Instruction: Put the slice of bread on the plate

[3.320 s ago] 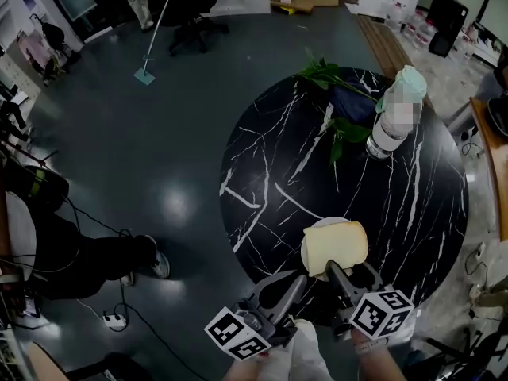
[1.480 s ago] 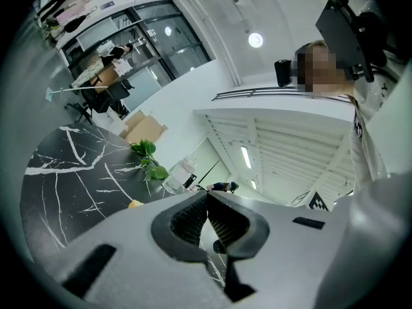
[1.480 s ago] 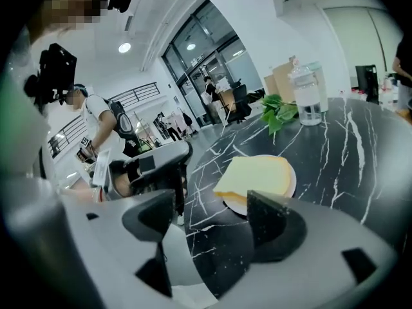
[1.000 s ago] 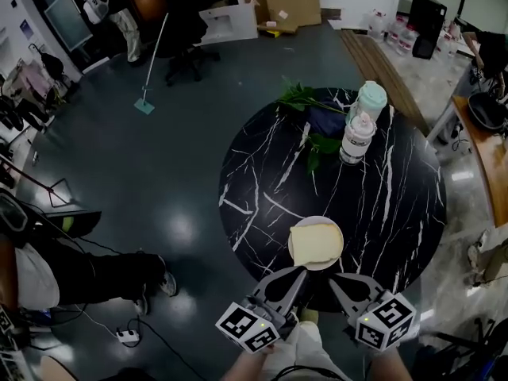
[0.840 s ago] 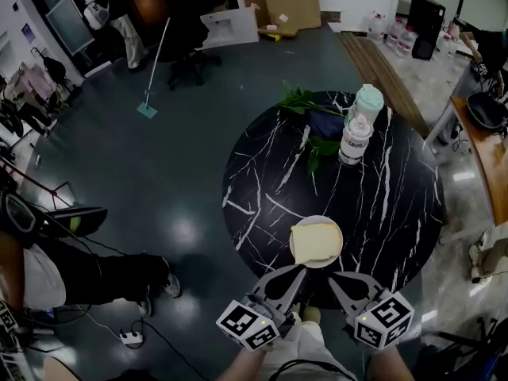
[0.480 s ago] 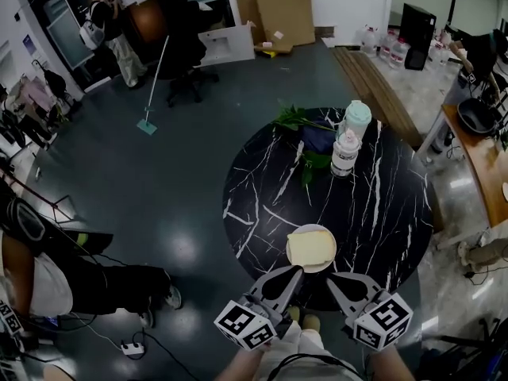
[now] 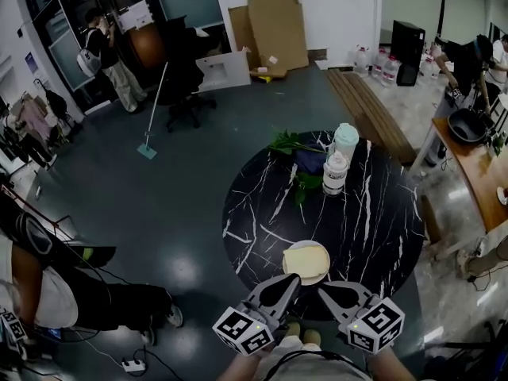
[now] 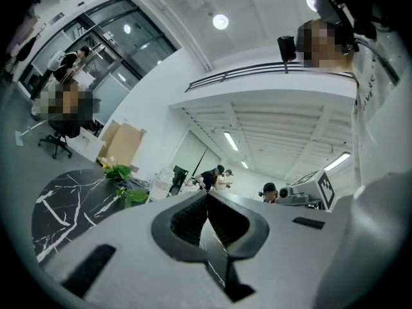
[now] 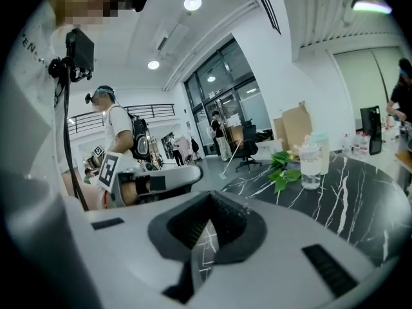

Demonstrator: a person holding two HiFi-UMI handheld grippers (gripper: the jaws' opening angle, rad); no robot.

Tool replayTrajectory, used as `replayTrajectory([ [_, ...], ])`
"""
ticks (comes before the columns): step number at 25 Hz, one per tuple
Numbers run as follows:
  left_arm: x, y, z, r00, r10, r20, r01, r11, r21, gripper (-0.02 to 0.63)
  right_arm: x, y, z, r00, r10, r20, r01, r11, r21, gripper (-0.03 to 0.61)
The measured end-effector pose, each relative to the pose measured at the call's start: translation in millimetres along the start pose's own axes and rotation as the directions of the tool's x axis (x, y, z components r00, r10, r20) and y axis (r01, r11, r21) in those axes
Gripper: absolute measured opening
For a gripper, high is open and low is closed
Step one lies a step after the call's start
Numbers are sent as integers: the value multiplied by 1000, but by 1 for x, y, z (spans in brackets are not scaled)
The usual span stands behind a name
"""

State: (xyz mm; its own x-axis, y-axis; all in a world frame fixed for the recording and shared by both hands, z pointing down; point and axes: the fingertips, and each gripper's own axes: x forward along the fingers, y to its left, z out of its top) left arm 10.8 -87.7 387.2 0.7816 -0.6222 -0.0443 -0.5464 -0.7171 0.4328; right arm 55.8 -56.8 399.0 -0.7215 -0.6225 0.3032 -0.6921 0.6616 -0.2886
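A pale slice of bread (image 7: 305, 259) lies flat on the white plate (image 7: 321, 275) near the front edge of the round black marble table (image 7: 373, 221). My left gripper (image 7: 294, 277) and right gripper (image 7: 321, 289) hang side by side in front of the plate, apart from it and above the table edge. Both are shut with nothing between the jaws. In the left gripper view the left gripper (image 8: 207, 197) points level across the table. The right gripper view has the right gripper (image 9: 209, 197) tipped slightly down. Plate and bread are hidden in both gripper views.
A clear bottle (image 7: 334, 173), a mint-lidded cup (image 7: 345, 141), green leaves (image 7: 289, 143) and a dark blue object (image 7: 313, 163) stand at the table's far side. People, an office chair (image 7: 187, 94), a mop (image 7: 151, 113) and cardboard (image 7: 274, 26) are across the floor.
Both grippers have risen and drawn back from the plate, staying shut. The head view has lifted, so the table looks smaller. The bread stays on the plate.
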Motion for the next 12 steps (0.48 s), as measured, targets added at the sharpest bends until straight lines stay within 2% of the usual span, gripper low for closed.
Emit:
replayTrajectory([
  [4,-1,7,13,1000,14,18,-15,1000,17,9,-4,-3,14,999,3,41,-4,1000,24,9],
  [12,5,12,19,1000,7,24,-7,1000,25,9,-3,-11,18,999,-7,35,7,1000,9,9],
])
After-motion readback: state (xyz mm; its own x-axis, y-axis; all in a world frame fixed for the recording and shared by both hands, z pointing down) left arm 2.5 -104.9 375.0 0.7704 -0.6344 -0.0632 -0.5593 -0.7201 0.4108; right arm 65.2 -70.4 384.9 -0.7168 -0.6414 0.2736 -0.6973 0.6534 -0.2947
